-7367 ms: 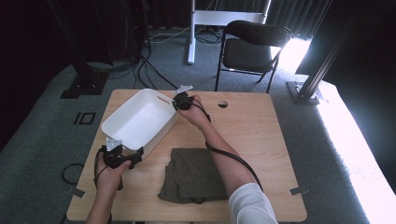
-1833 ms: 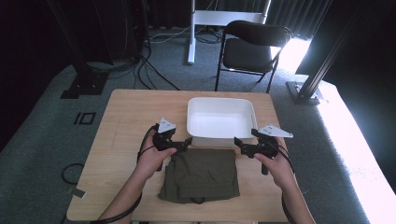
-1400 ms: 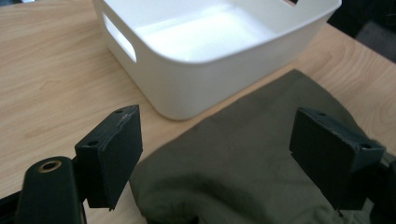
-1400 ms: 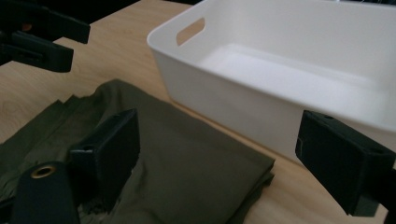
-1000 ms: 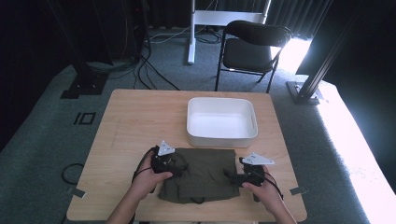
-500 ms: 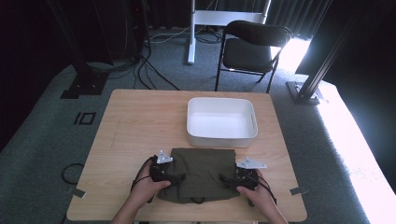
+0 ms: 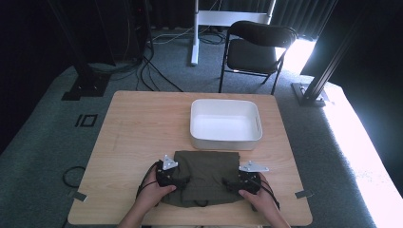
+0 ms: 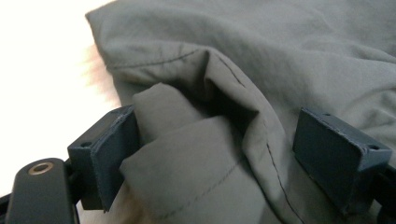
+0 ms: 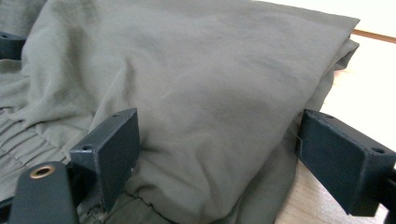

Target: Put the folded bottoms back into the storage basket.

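Observation:
A folded olive-green garment (image 7: 206, 171) lies at the near middle of the wooden table (image 7: 138, 133). My left gripper (image 7: 182, 181) sits low at its left side and points inward. In the left gripper view its jaws (image 8: 215, 149) stand wide with a bunched fold of the garment (image 8: 196, 140) between them. My right gripper (image 7: 230, 183) mirrors it at the right side. In the right gripper view the gripper (image 9: 219, 144) spans the thick folded edge of the garment (image 9: 210, 84), and its pads do not press on the cloth.
A white rectangular tray (image 7: 195, 124) stands empty just beyond the garment at the back middle. A black folding chair (image 7: 256, 47) and cables are on the floor behind the table. Bare wood lies to the left and right of the garment.
Both hands have come from the garment's far corners toward the near edge and sunk onto its sides. Much earlier the tray went from the table's left to the back middle.

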